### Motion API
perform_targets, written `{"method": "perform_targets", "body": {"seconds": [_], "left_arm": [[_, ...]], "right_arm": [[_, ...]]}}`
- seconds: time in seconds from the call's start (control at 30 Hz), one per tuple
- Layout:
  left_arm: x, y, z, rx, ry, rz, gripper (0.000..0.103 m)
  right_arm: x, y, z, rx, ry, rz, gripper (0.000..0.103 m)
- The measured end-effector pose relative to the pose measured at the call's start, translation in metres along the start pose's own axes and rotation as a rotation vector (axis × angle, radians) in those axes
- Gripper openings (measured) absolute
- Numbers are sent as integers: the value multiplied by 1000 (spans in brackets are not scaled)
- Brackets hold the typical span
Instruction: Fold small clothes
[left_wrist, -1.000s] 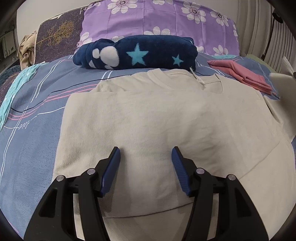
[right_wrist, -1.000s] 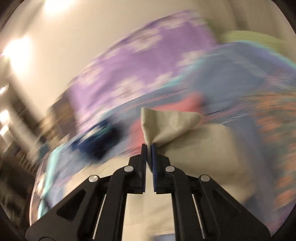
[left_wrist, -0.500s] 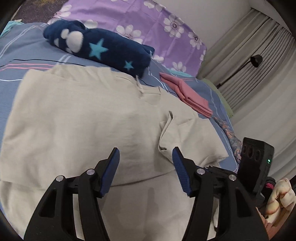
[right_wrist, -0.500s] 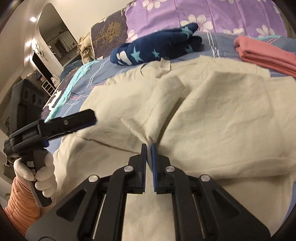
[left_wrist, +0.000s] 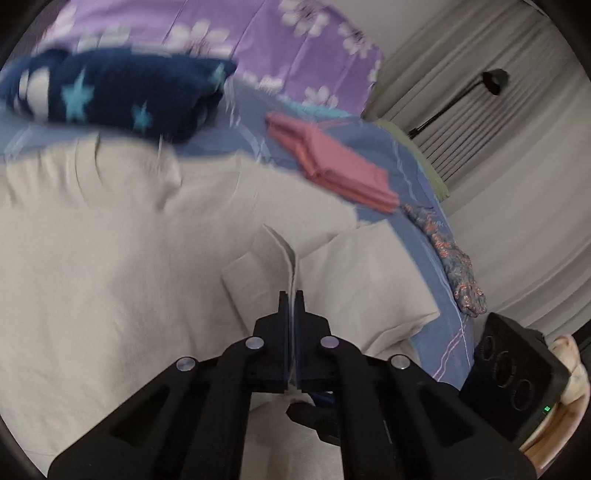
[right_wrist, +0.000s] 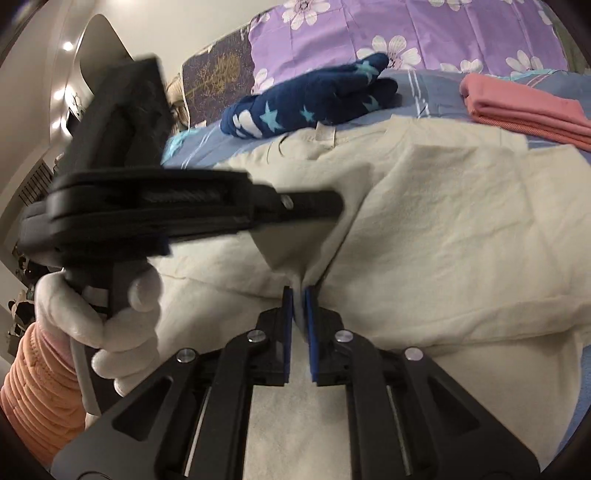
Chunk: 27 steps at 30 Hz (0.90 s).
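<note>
The cream shirt (left_wrist: 110, 266) covers most of the blue striped bedspread (left_wrist: 424, 177), its right fold reaching the bed's edge near the curtain (left_wrist: 498, 155). The left gripper (left_wrist: 291, 295) has just clamped a thin raised fold of this matte cloth. The right gripper (right_wrist: 298, 291) has just been parting; cloth sits between its blue pads (right_wrist: 288, 325), seemingly loose. A folded pink garment (right_wrist: 524, 107) and a starred navy fleece (right_wrist: 306, 99) lie beyond.
</note>
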<state>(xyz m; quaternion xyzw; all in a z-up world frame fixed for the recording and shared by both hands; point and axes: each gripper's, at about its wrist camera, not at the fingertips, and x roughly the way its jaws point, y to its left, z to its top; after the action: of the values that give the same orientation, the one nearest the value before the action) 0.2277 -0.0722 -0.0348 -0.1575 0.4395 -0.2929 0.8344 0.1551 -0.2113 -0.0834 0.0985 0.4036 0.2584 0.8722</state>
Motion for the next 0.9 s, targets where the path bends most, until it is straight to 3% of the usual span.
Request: {"method": "perform_targets", "body": {"seconds": [0.17, 0.3, 0.33, 0.43, 0.6, 0.9], "left_arm": [[-71, -9, 17, 73, -169, 97, 2], [-112, -1, 21, 77, -252, 143, 2], [-120, 1, 21, 80, -266, 159, 2], [-139, 14, 21, 82, -281, 201, 2], [-157, 39, 17, 63, -277, 261, 2], [-178, 77, -5, 39, -304, 342, 2]], "right_arm": [[-23, -9, 0, -27, -43, 17, 13], [-10, -45, -3, 86, 11, -121, 14], [-8, -56, -5, 132, 15, -134, 6], [-5, -74, -7, 231, 9, -80, 1], [-1, -59, -6, 160, 4, -152, 2], [-1, -59, -9, 147, -5, -163, 2]]}}
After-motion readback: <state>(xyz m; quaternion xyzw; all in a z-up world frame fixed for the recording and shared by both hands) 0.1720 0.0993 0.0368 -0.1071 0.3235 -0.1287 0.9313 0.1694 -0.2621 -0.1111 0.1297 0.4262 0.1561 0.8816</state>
